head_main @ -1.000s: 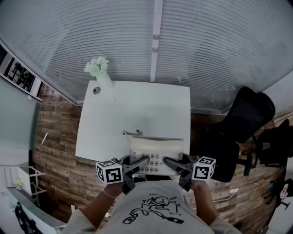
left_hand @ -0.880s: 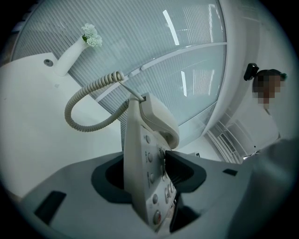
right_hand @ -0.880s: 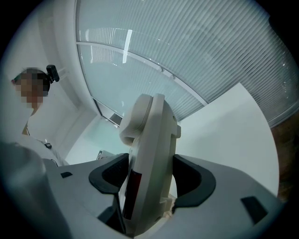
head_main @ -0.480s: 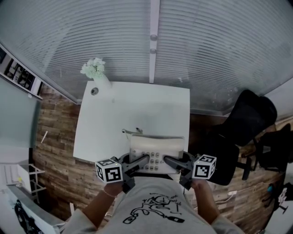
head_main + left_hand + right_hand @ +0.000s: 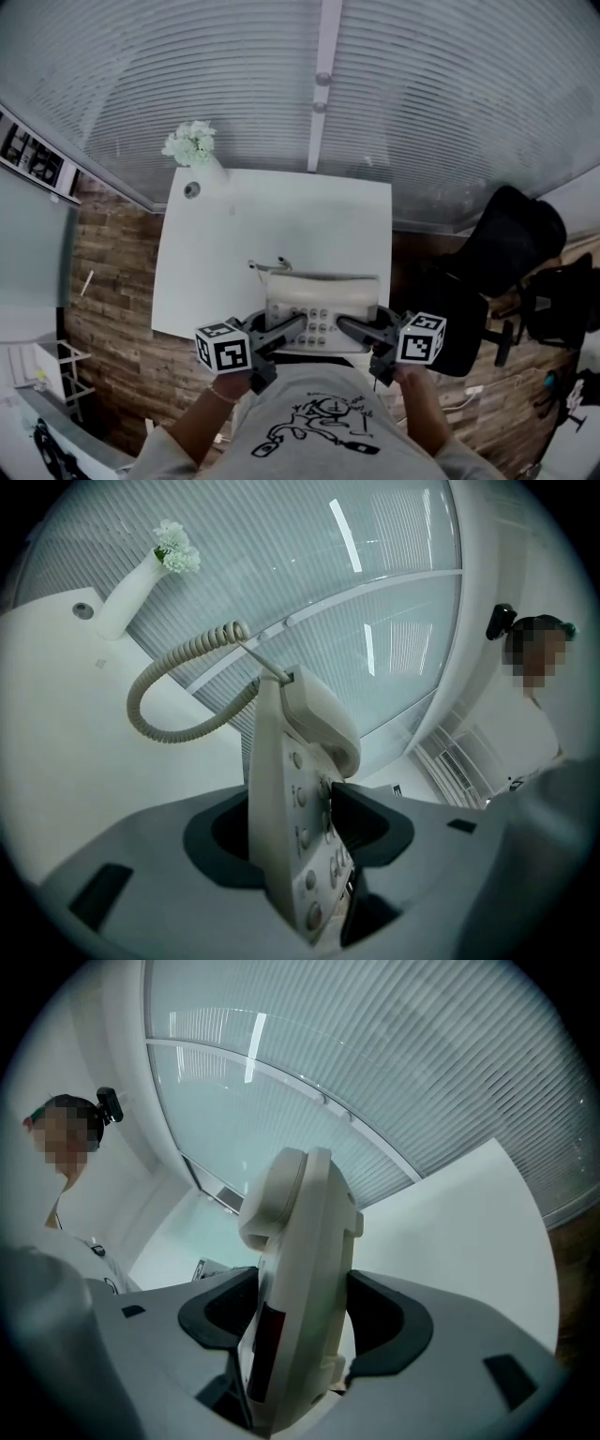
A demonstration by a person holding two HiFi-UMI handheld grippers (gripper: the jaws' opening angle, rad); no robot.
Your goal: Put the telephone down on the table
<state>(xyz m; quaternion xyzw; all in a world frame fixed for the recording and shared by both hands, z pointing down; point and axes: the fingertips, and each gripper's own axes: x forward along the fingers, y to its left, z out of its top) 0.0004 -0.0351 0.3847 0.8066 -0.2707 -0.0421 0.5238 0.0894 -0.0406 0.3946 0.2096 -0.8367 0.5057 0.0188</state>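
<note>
A beige desk telephone with its handset on the cradle is held between both grippers, at the near edge of the white table. My left gripper is shut on the telephone's left side, with the keypad against one jaw. My right gripper is shut on the telephone's right side. The coiled cord loops out to the left over the table. I cannot tell whether the base touches the tabletop.
A white vase with pale flowers stands at the table's far left corner, beside a small round grommet. A black office chair stands to the right. Window blinds run behind the table. A person stands to one side.
Both grippers and the telephone have edged forward a little over the table's near edge. The grips look the same.
</note>
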